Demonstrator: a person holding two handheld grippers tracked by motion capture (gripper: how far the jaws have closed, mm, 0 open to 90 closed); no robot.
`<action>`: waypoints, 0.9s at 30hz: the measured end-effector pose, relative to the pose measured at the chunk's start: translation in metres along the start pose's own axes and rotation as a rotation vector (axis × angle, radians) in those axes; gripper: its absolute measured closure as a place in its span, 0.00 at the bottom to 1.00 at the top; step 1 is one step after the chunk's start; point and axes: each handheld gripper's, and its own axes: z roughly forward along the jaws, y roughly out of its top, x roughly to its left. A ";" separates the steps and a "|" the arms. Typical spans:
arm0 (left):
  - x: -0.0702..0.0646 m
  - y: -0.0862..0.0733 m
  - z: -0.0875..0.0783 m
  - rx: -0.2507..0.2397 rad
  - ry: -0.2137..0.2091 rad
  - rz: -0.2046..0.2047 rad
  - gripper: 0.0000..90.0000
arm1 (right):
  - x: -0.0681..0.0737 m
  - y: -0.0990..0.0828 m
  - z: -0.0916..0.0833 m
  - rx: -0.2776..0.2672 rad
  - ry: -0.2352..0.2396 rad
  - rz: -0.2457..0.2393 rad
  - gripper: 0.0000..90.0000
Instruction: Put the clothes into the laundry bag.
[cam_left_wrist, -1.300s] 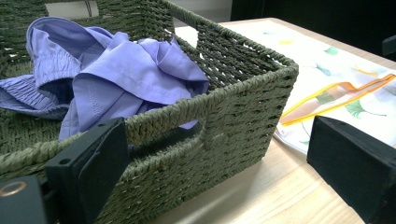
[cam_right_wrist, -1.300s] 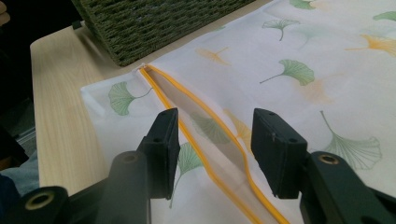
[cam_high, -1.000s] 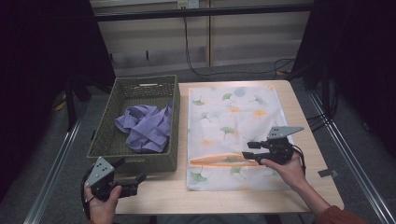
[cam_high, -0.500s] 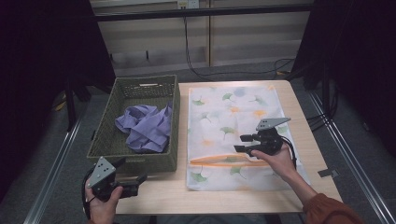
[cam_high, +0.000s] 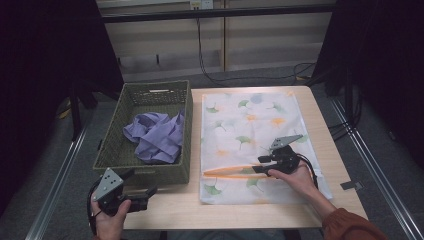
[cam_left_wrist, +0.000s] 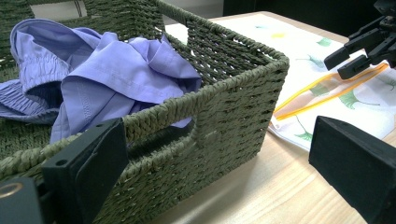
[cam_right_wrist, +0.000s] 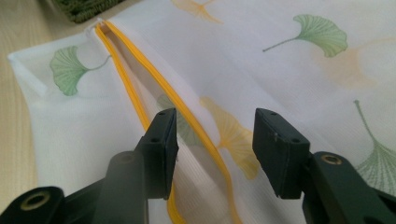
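The right claw (cam_high: 261, 164) hangs low over a white mesh laundry bag (cam_high: 250, 125) printed with green and orange ginkgo leaves, which lies flat on the tabletop (cam_high: 320, 130). Its jaws are spread and have just been closing a little, with nothing clenched: in the right gripper view (cam_right_wrist: 212, 149) the bag's yellow zipper (cam_right_wrist: 140, 93) runs up between the two pads, and neither pad presses on it. That zipper stands open (its two yellow edges part into a long slit), and it stretches away ahead of the right claw toward the bag's near corner. The rest of the bag spreads out beyond and to the side of this claw.

The left claw (cam_high: 142, 192) is held just above the tabletop's near edge, well apart from the right one. Its jaws are released and wide, with nothing between them. Straight ahead of it, just beside its tips, stands a green woven basket (cam_left_wrist: 233, 107), with a crumpled lilac garment (cam_left_wrist: 107, 70) heaped inside. Past the basket's corner, off to one side in the left gripper view, the right claw (cam_left_wrist: 348, 58) shows over the zipper (cam_left_wrist: 327, 95).
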 end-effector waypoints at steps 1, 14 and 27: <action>0.000 0.000 0.000 -0.001 0.004 -0.006 0.05 | 0.000 0.001 -0.001 -0.013 0.005 0.005 0.56; 0.000 -0.001 0.000 0.005 0.004 -0.003 0.05 | 0.002 -0.009 0.011 0.054 -0.058 0.004 0.73; -0.001 0.000 0.001 0.010 -0.004 0.000 0.05 | 0.001 -0.013 0.012 0.022 -0.112 -0.047 0.92</action>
